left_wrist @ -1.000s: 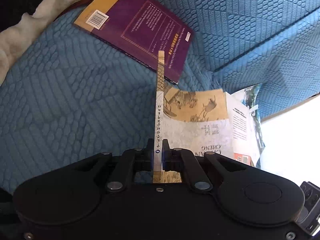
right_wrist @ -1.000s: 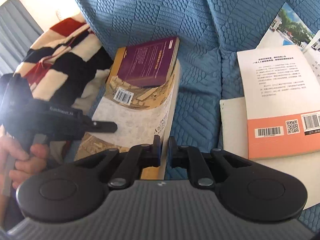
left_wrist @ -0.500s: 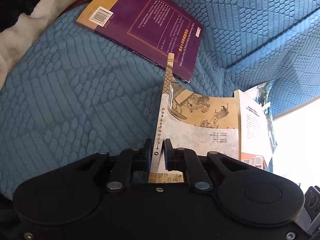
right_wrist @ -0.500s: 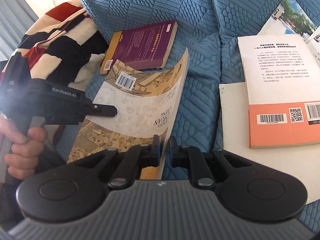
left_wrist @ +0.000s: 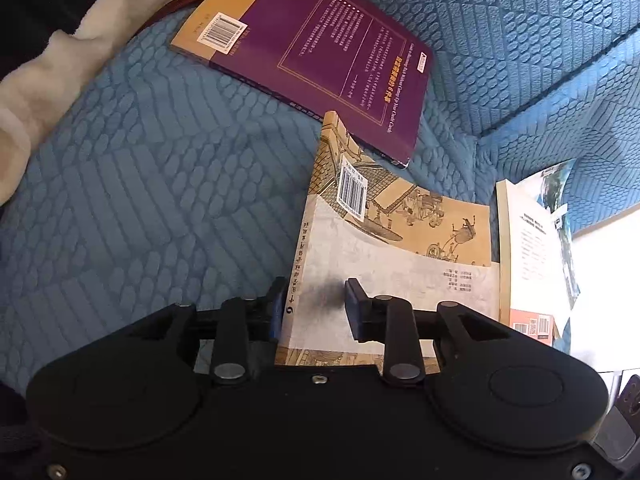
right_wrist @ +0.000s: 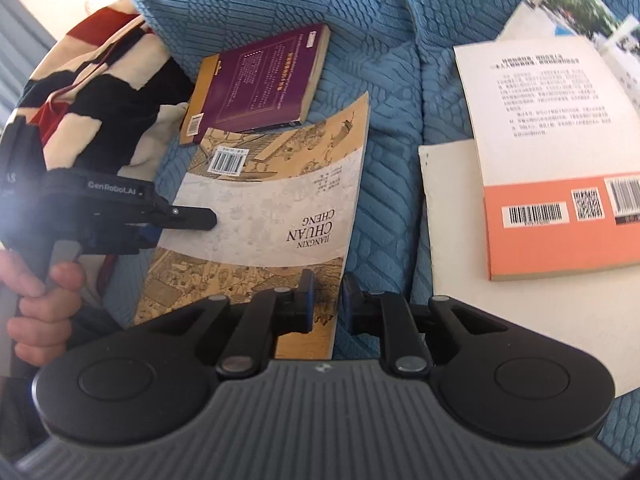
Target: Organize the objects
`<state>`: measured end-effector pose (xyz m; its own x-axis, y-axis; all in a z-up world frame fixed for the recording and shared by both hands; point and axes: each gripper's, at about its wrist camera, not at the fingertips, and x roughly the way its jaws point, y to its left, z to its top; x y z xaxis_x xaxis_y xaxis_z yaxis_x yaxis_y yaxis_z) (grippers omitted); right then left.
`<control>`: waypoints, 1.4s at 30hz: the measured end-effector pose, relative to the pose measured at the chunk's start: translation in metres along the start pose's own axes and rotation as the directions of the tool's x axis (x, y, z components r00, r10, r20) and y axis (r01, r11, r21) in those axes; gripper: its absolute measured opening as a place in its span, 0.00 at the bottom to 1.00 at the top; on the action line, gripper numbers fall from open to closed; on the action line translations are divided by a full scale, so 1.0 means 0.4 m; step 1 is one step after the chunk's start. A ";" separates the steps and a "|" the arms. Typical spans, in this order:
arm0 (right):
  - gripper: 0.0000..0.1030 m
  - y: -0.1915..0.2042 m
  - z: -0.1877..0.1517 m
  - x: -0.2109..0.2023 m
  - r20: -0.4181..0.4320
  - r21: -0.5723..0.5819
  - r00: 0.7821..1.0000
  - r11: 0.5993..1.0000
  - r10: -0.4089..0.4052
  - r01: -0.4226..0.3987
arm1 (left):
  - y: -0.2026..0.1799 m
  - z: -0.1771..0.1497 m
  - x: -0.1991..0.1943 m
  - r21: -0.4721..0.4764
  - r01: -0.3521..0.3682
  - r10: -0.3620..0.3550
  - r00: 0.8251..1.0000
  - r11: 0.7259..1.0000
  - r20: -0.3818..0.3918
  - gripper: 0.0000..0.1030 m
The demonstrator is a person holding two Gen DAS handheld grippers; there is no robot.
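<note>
Since the earlier frames, the illustrated book (right_wrist: 264, 216) has dropped from standing on edge to lying flat, back cover up, and both claws have parted.

Item 1, illustrated book (left_wrist: 396, 252): we find it flat on the blue quilted sofa cover (left_wrist: 160, 184). Its long axis runs away from our right claw (right_wrist: 327, 300) toward the purple book (right_wrist: 260, 80). The barcode end lies at the far end, partly tucked under the purple book's near edge; the spine faces the left claw (right_wrist: 192, 216). The printed title "JIANGXIN CHUAN CHENG" reads upside down in the right wrist view.

Item 2, left claw (left_wrist: 314, 304): released, jaws spread, one finger at the spine side and one over the cover. We cannot tell whether they touch the book.

Item 3, right claw: released, jaws a little apart, straddling the book's near corner at the page edge.

Item 4, purple book (left_wrist: 316, 48): flat, back cover up, set at an angle beyond the illustrated book.

Item 5, orange-banded white book (right_wrist: 556, 152): on a white sheet (right_wrist: 452, 208), well apart to the right.

Item 6, striped blanket (right_wrist: 104, 80): bunched at the left.
</note>
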<state>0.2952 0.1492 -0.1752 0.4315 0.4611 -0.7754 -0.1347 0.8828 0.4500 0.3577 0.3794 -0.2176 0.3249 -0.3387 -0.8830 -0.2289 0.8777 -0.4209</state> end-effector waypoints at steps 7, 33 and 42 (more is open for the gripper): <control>0.21 0.000 -0.002 0.011 -0.013 0.002 1.000 1.000 -0.021 0.021 | -0.009 0.003 0.001 0.023 -0.028 0.027 1.000 0.999 0.013 0.31; 0.23 0.081 0.004 -0.287 0.214 -0.028 0.973 0.995 -0.083 0.091 | -0.083 -0.064 -0.308 0.105 0.005 -0.026 0.978 0.994 0.205 0.30; 0.23 0.175 0.010 -0.430 0.353 -0.089 0.934 0.992 -0.052 0.089 | -0.162 -0.112 -0.471 0.190 -0.005 -0.058 0.944 0.982 0.325 0.34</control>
<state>0.2153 0.1312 -0.0086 0.7250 0.3530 -0.5914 -0.1745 0.9248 0.3381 0.2702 0.3713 -0.0332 0.6184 -0.2604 -0.7414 -0.0517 0.9280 -0.3690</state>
